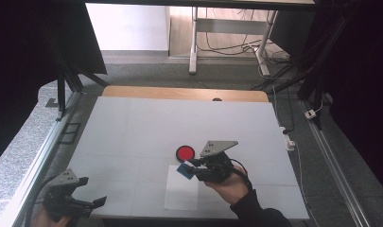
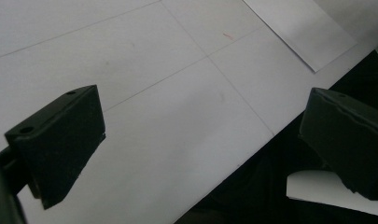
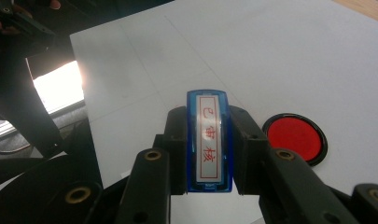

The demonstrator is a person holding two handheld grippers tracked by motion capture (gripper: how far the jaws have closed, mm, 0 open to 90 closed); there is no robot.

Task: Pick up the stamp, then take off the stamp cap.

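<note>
R hand (image 1: 229, 185) comes in from the bottom edge, holding the right gripper (image 3: 208, 140) low over the white table (image 1: 132, 127). Its jaws are clamped on a blue rectangular plastic stamp (image 3: 209, 142) w/ red characters on its label, just above a white paper sheet (image 1: 180, 196). Round red ink pad in black case (image 1: 185, 152) lies just beside, lid off. Left gripper (image 1: 95, 202) sits at the table's near-left corner, jaws apart, nothing btwn them.
</note>
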